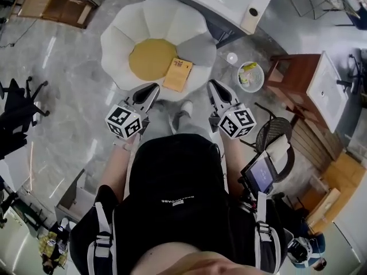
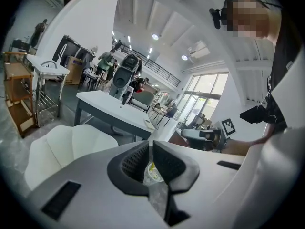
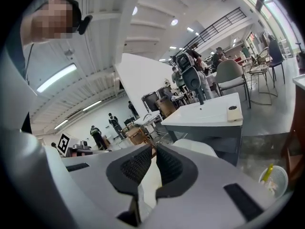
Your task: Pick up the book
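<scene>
Book [image 1: 178, 73], one: orange, thin, lay flat near the front edge of the seat, beside one round yellow cushion [image 1: 150, 59], on one white chair [image 1: 120, 44]. Grippers, two: left gripper [image 1: 153, 87] and right gripper [image 1: 212, 85] near the chair front, each with jaws pressed together, empty. Risk: closed jaws would likely push the flat book off the edge instead of gripping it.
</scene>
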A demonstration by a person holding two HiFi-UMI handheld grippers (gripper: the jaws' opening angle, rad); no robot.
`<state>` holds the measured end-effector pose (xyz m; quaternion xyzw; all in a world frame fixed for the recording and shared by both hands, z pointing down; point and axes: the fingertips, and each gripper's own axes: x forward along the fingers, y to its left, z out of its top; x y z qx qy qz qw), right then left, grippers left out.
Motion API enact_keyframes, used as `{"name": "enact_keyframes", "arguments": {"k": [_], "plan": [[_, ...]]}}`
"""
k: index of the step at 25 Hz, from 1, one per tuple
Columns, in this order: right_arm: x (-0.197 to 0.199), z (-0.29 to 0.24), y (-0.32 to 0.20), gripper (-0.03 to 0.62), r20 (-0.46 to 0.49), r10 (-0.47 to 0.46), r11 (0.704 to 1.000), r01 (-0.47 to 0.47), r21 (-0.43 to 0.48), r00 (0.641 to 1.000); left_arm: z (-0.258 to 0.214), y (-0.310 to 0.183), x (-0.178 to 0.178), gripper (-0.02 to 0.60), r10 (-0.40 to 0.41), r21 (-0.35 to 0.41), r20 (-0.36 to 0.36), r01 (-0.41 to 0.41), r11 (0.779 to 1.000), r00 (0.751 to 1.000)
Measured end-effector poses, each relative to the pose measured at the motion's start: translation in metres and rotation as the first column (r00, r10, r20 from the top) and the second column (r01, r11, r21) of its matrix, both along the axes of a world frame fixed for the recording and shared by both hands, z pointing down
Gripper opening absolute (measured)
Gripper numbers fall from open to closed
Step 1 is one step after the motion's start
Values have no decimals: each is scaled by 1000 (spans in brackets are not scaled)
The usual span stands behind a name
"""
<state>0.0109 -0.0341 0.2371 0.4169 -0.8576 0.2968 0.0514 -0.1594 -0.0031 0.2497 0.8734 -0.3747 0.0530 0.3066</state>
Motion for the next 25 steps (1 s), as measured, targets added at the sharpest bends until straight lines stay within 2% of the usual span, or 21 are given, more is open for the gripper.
{"name": "enact_keyframes", "arguments": {"k": [10,17,21,25], "plan": [[-7,39,-16,48,-22,83,995,-85,-57,996,68,-41,2,15,130,-72,14,-129,989,991],[4,86,-29,48,-38,131,986,-134,-104,991,130,-70,-1,27,132,-146,24,-128,981,991],[9,107,-26,48,-45,155,978,-160,-131,987,162,-69,-5,62,143,-195,25,-136,971,989],[12,132,-26,48,-57,152,975,-159,-152,987,199,-67,-1,71,163,-231,38,-151,961,986]]}}
